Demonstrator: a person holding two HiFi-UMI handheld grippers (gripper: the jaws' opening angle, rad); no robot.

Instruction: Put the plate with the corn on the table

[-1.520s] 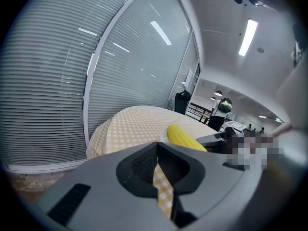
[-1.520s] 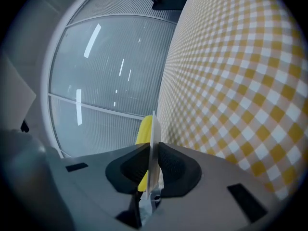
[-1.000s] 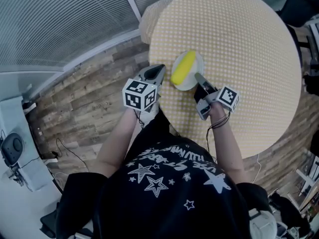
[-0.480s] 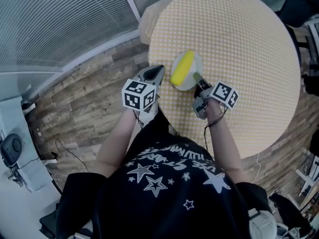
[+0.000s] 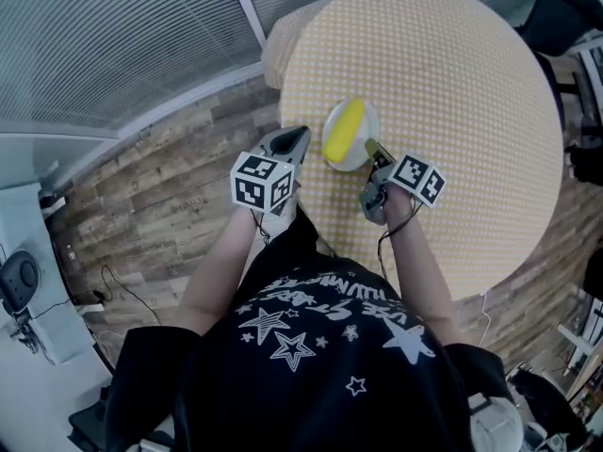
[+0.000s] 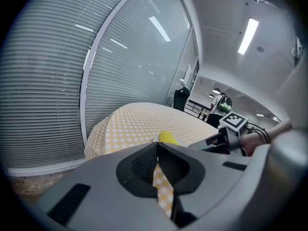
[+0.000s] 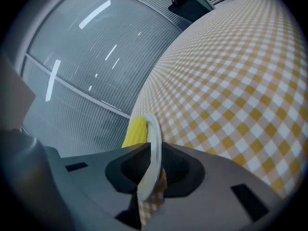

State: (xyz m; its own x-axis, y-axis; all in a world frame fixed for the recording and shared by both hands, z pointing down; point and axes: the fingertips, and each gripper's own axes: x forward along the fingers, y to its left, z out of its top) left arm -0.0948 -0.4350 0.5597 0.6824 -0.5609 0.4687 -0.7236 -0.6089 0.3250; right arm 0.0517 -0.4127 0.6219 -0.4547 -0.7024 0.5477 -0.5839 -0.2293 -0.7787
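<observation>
Right tool (image 5: 375,151) clamped on rim of plate (image 5: 370,125) bearing corn (image 5: 345,128), near checked desk (image 5: 452,83) edge; left tool (image 5: 296,140) closed, empty.

I am wearing a black shirt (image 5: 311,375) printed with white stars. Grey blinds (image 5: 113,36) are hanging shut beyond the wood-plank floor (image 5: 160,196) stretching beneath me.
</observation>
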